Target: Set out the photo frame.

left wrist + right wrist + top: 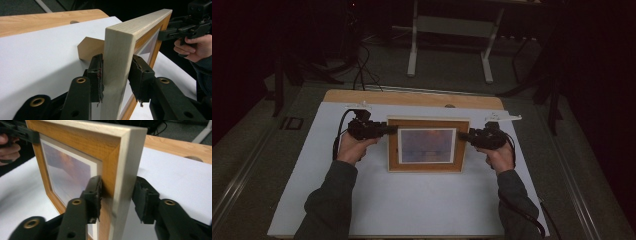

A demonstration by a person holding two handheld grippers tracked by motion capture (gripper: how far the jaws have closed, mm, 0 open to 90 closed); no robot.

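A person at the near edge holds a gripper in each hand, one at each side of an upright picture frame that stands mid-table on a white sheet.

The main risk is the frame tipping flat. The right gripper straddles the frame's right edge with its jaws fairly wide: one pad rests on the front face, while the other pad stands clear of the back with a visible gap. It therefore steadies little. The left gripper brackets the left edge, both pads at the wood, but whether they press cannot be told. If the brown back prop is not set firmly, a nudge from either hand could topple the frame or slide it on the smooth sheet.

The frame is rectangular, landscape, and thick. It has pale outer edges and a warm orange-brown front. Inside it are a white mat and a hazy purple-and-orange print. Beyond it lies the wooden table edge.
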